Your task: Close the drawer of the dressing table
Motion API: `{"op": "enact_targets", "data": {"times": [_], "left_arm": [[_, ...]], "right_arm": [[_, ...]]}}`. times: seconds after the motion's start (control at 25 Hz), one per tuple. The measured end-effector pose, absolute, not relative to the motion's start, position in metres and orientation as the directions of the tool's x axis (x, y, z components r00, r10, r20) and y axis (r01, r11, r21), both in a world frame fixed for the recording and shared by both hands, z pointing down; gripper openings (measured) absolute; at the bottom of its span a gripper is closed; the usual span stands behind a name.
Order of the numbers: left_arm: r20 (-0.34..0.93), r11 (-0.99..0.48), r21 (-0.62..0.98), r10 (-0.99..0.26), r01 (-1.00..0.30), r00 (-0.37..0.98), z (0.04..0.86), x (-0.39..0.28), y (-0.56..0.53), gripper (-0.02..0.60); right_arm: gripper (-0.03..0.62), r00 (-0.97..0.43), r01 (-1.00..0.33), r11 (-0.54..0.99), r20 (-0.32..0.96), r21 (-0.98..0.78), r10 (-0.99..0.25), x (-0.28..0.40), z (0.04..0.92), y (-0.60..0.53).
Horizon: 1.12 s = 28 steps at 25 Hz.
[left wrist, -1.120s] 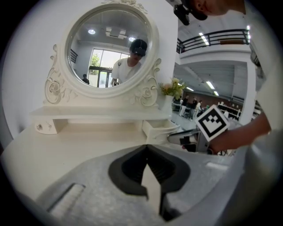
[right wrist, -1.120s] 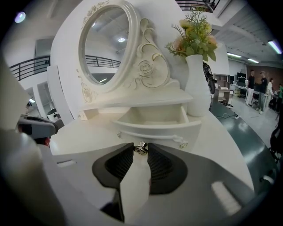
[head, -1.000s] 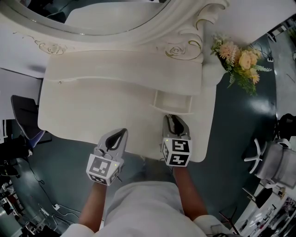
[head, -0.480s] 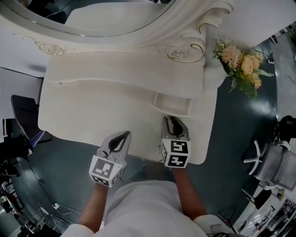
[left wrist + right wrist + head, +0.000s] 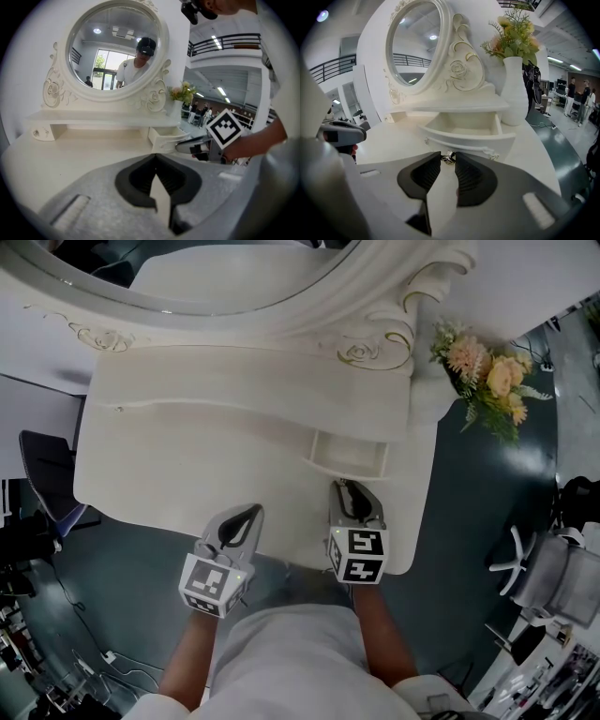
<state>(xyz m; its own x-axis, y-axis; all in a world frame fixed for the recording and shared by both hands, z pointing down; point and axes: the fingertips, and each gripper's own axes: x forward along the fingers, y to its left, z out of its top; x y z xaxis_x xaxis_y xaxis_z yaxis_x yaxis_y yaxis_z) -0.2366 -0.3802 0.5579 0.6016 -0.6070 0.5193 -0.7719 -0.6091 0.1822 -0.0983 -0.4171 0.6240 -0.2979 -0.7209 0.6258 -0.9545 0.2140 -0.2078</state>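
The white dressing table (image 5: 187,465) has a small drawer (image 5: 349,454) pulled out under its raised shelf, right of centre. In the right gripper view the drawer (image 5: 464,126) stands open and empty, with a small metal knob (image 5: 449,157) on its front. My right gripper (image 5: 351,487) is at the drawer front, and its jaws (image 5: 448,161) hold that knob between the tips. My left gripper (image 5: 246,514) hovers over the table's front edge to the left, shut and empty (image 5: 157,159). The left gripper view also shows the drawer (image 5: 164,136) and the right gripper (image 5: 197,143).
An oval mirror (image 5: 115,47) in a carved white frame rises behind the shelf. A white vase (image 5: 513,89) of flowers (image 5: 487,371) stands at the table's right end, just beside the drawer. A dark chair (image 5: 42,474) is at the left, grey equipment (image 5: 562,577) on the floor at right.
Hardly anything: the head view has shifted a little, the right gripper stays at the drawer front and the left gripper has barely moved.
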Motion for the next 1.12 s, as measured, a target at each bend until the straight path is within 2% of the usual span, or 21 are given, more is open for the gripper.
{"op": "enact_targets", "data": {"times": [0.56, 0.76, 0.8, 0.84, 1.12], "left_arm": [[0.531, -0.596, 0.176, -0.613, -0.784, 0.585, 0.562, -0.239, -0.371, 0.0], [0.532, -0.59, 0.179, -0.615, -0.787, 0.582, 0.564, -0.241, -0.372, 0.0], [0.533, -0.59, 0.183, -0.612, -0.786, 0.584, 0.566, -0.24, -0.372, 0.0], [0.534, -0.592, 0.188, -0.608, -0.784, 0.587, 0.567, -0.237, -0.371, 0.0], [0.543, -0.609, 0.209, -0.578, -0.765, 0.609, 0.578, -0.221, -0.372, 0.0]], "right_arm": [[0.092, -0.332, -0.943, 0.274, 0.594, -0.189, -0.733, -0.107, 0.623, -0.424], [0.091, -0.259, -0.96, 0.275, 0.566, -0.06, -0.783, -0.091, 0.604, -0.444], [0.075, -0.246, -0.965, 0.255, 0.557, -0.063, -0.793, -0.082, 0.6, -0.454], [0.009, -0.241, -0.967, 0.242, 0.554, -0.072, -0.797, -0.073, 0.598, -0.463], [0.002, -0.224, -0.97, 0.238, 0.525, -0.042, -0.821, -0.063, 0.598, -0.477]]}}
